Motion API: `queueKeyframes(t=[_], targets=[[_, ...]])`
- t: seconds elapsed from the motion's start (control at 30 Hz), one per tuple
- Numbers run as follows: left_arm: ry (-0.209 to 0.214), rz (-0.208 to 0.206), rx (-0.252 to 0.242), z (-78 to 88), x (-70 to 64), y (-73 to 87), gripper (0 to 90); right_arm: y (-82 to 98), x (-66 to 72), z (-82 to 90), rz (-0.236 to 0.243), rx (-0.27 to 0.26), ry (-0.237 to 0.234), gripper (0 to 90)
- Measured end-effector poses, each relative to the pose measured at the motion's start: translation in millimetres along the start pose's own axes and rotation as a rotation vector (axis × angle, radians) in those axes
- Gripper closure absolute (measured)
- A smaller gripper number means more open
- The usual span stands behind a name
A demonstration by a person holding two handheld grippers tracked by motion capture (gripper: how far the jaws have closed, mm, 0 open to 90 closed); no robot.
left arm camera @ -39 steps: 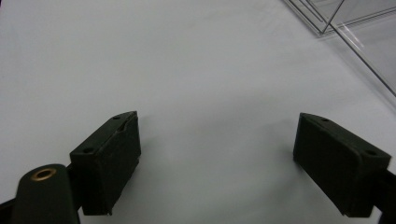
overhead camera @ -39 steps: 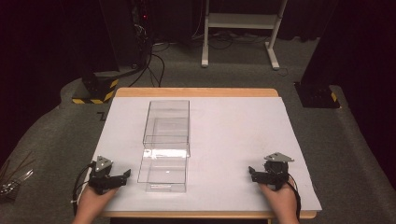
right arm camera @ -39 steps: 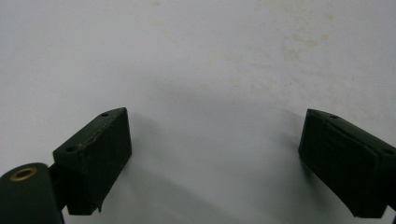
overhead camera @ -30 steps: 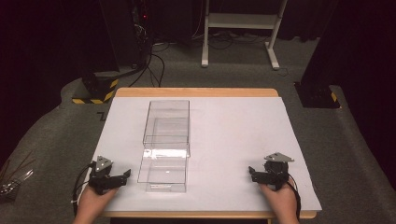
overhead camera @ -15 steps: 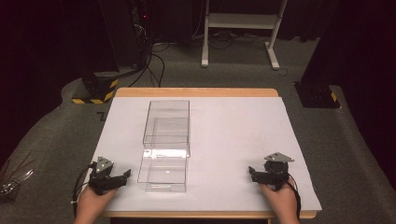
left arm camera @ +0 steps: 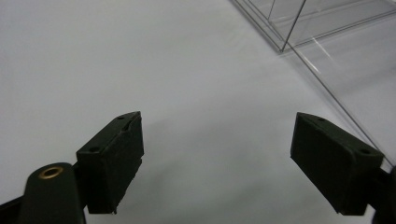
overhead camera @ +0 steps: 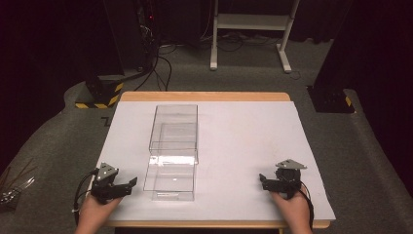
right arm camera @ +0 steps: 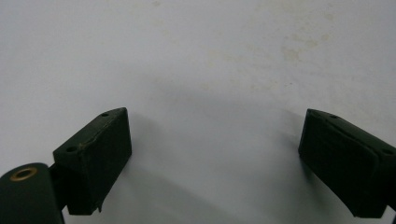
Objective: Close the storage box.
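On the white table (overhead camera: 234, 146), the clear box (overhead camera: 171, 170) lies just beside the open, empty left claw (overhead camera: 130, 184), its jaws just widening.

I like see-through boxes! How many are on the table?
2: the far clear box at the table's middle, the near clear box in front of it, touching end to end.

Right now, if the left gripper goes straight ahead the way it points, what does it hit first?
Probably the clear plastic box: the left gripper, jaws open and empty, points at its near left side over bare white sheet.
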State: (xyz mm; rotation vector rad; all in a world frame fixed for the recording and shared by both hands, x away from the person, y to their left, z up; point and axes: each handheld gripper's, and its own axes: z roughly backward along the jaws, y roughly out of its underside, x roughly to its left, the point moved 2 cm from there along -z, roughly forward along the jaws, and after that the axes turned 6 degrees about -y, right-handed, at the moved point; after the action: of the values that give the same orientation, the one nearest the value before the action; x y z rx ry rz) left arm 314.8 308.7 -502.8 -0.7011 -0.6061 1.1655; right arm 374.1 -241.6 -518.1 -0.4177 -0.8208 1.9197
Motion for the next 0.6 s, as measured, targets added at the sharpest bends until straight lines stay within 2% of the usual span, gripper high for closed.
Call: queueKeyframes(t=[0.13, 0.3, 0.4, 0.6], targets=[[0.006, -0.017, -0.015, 6.6, -3.6, -3.7, 15.8, 0.0, 0.0, 0.0, 0.000, 0.000, 0.000, 9.2], [0.013, -0.008, -0.033, 11.3, -5.3, -6.3, 15.3, 0.0, 0.0, 0.0, 0.000, 0.000, 0.000, 9.2], [0.013, -0.017, -0.040, 14.6, -5.1, -7.7, 15.2, 0.0, 0.0, 0.0, 0.000, 0.000, 0.000, 9.2], [0.026, 0.005, -0.073, 22.8, -4.0, -11.4, 15.1, 0.0, 0.0, 0.0, 0.000, 0.000, 0.000, 9.2]])
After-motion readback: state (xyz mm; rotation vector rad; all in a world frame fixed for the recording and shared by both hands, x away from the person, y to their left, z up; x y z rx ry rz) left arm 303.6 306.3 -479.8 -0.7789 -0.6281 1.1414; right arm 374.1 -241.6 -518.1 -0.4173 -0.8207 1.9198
